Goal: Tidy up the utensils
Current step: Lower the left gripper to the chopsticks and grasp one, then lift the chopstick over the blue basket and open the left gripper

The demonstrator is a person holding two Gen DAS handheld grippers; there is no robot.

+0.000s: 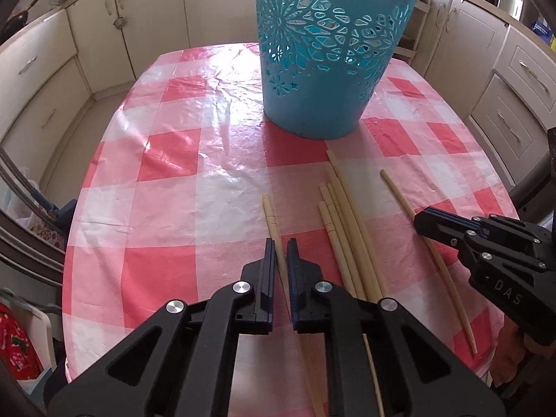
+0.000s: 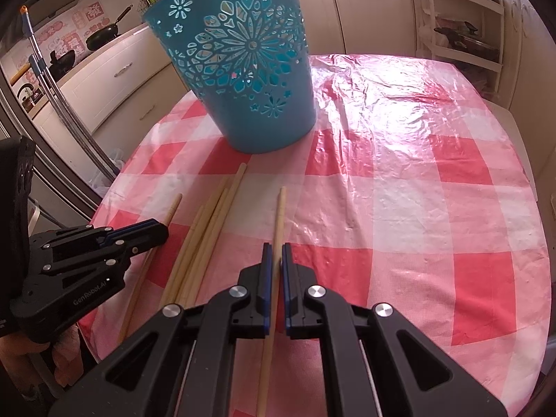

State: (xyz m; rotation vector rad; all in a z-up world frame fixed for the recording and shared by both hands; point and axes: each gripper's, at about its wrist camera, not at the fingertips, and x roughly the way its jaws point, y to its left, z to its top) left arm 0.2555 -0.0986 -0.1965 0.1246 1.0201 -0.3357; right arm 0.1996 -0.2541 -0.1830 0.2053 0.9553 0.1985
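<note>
The left hand-held gripper (image 1: 280, 243) pinches one chopstick (image 1: 270, 213); the right hand-held gripper (image 2: 277, 247) pinches another chopstick (image 2: 280, 208) lying apart. Between them a bundle of chopsticks (image 1: 342, 222) rests on the checked surface (image 1: 166, 208). Beyond stands a blue perforated basket (image 1: 323, 52); its rim is cropped in the left view, and its contents stay hidden

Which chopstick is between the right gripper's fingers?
The lone chopstick on the right side, apart from the bundle. The right gripper straddles it; the left gripper has the leftmost one.
</note>
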